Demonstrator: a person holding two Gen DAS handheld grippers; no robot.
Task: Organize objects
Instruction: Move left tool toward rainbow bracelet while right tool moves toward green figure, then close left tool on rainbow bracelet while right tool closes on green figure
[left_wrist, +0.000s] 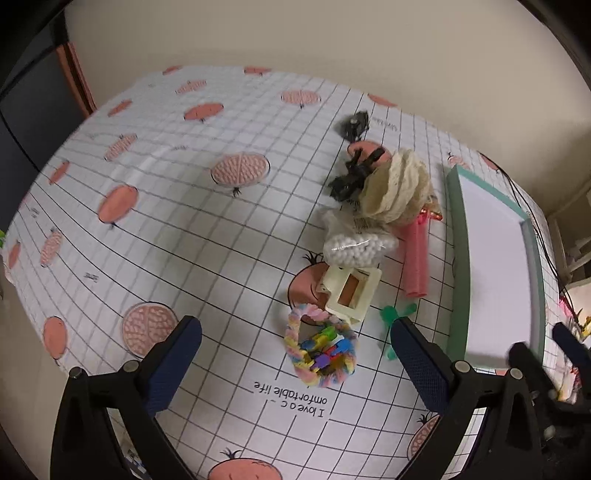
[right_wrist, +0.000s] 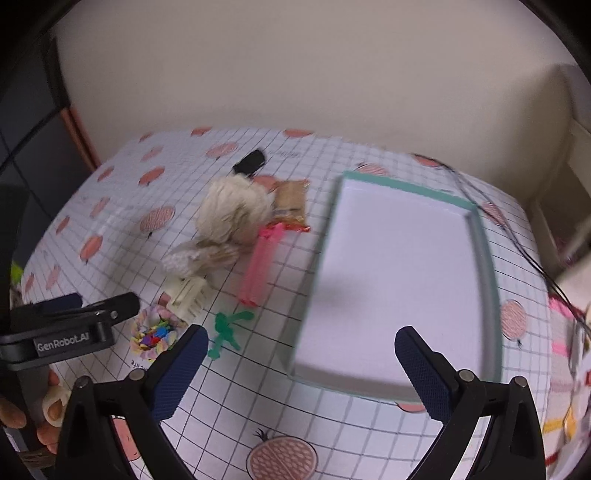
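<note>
Our left gripper (left_wrist: 295, 354) hangs with its dark-blue padded fingers spread wide and nothing between them; our right gripper (right_wrist: 301, 354) is equally wide and empty, poised over the near end of the shallow white tray with a teal rim (right_wrist: 484, 258). Framed between the left fingers lies the pastel braided yarn ring filled with small bright plastic pieces (left_wrist: 320, 347), at twelve o'clock and close. Beyond it at twelve sit the cream plastic clip (left_wrist: 351, 293), the bag of white beads (left_wrist: 356, 249) and the cream lace roll (left_wrist: 397, 188). The tray lies at three o'clock from the ring, its long axis running away from us. We judge the left hand nearer the ring
</note>
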